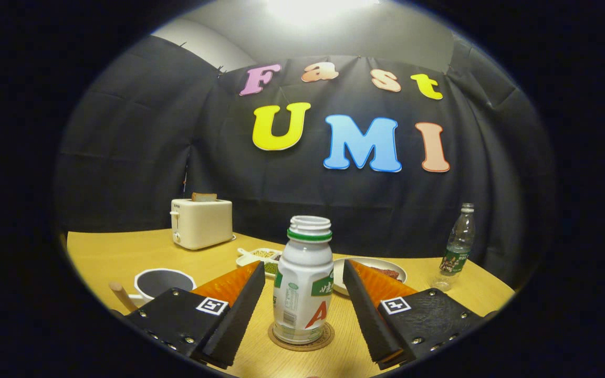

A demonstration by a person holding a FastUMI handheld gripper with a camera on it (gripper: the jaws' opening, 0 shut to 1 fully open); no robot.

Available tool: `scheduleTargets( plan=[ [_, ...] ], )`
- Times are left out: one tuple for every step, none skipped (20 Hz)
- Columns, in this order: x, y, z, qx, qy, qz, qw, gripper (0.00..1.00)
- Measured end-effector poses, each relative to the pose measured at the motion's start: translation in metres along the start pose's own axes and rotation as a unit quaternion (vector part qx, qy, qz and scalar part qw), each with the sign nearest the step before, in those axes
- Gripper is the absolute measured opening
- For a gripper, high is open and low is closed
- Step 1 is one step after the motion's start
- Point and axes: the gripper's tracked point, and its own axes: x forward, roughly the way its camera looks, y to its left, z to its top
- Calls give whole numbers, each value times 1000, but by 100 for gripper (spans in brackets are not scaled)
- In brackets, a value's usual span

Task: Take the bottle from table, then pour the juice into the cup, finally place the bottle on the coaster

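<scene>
Gripper view: our gripper [302, 310] stands wide open, holding nothing. Between its two fingers one white uncapped plastic juice bottle [303, 283] stands upright on one round cork coaster [302, 338]. At ten o'clock, one white cup [162, 282]; beyond, two dishes, one cream toaster [200, 222], one clear water bottle [458, 247] at two, all on the yellow wooden table [118, 254].

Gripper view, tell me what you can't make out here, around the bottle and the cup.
- Cup: its inside looks dark; the left claw finger cuts off its base, so any juice is unreadable.
- Bottle: opaque, so its fill level is hidden, though it stands on the coaster between the open claw fingers.
- Plate: partly behind the right finger; food unclear.
- Divided dish: contents too small.
</scene>
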Motion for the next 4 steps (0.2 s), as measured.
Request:
scheduleTargets(
  plan=[
    [-6, 1, 11, 0, -13, -1, 1000, 90],
    [-12, 2, 22, -2, -25, -3, 1000, 90],
    [-17, 3, 32, -6, -37, -1, 999, 90],
    [-24, 6, 43, -11, -49, -2, 999, 90]
  ],
)
